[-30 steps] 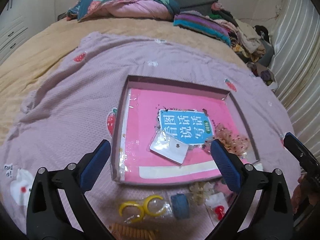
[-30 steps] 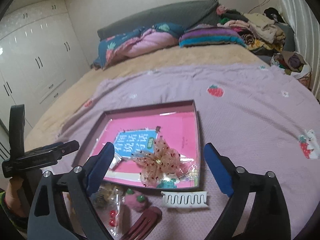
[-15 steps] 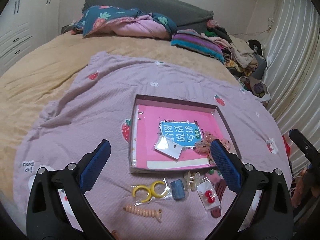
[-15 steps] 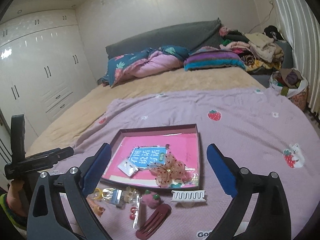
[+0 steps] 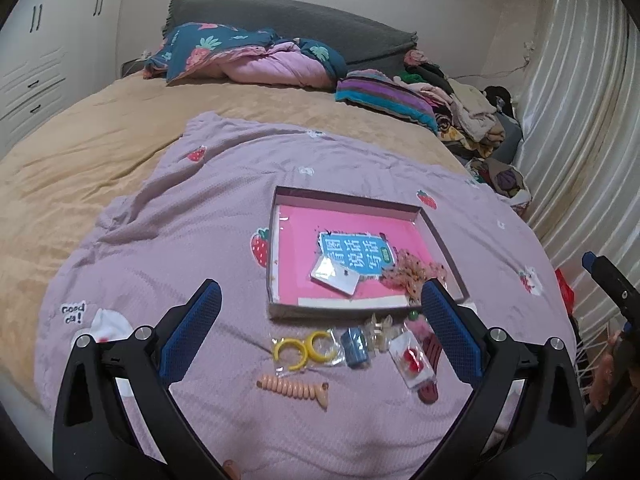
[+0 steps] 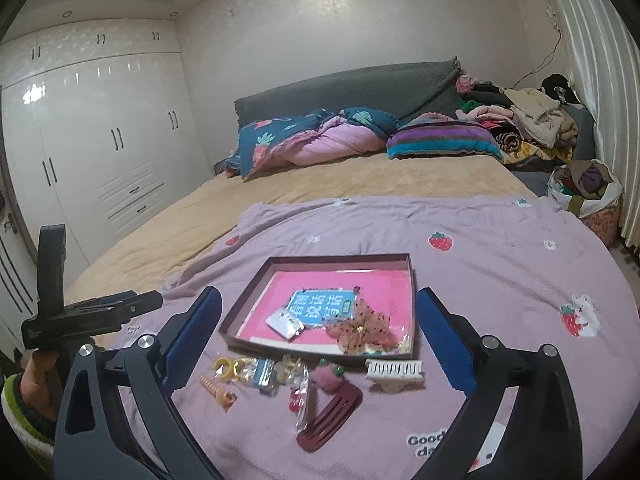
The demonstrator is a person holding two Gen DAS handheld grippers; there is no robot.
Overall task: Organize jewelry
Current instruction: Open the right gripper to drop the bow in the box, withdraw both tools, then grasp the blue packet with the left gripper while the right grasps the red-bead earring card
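On a lilac blanket (image 5: 168, 240) spread over a bed, a shallow box (image 5: 276, 216) serves as the sorting tray, with most of the accessories lying loose just in front of its near edge. Both hand-held grippers hang above the spread, well back from the box — the left gripper (image 5: 320, 322) with jaws wide and empty, the right gripper (image 6: 318, 330) likewise spread and holding nothing.

Inside the box: a small card packet (image 5: 335, 275) and a sequinned bow (image 6: 358, 330) near the right wall. Outside it, close to the front edge: yellow rings (image 5: 304, 350) in a clear bag, a blue clip (image 5: 355, 346), a red-bead packet (image 5: 412, 362), a peach spiral tie (image 5: 294, 390), a pink pom-pom (image 6: 326, 378), a maroon clip (image 6: 330, 420) and a white comb (image 6: 394, 370) (this last almost touching the box's front wall).

The sorting looks barely begun. A sound next pick would be a piece at the row's end, the comb or the spiral tie — approached from straight above, jaws straddling its narrow width, pinching the item and not the blanket, then lifted clear of the wall before lowering into bare pink floor.
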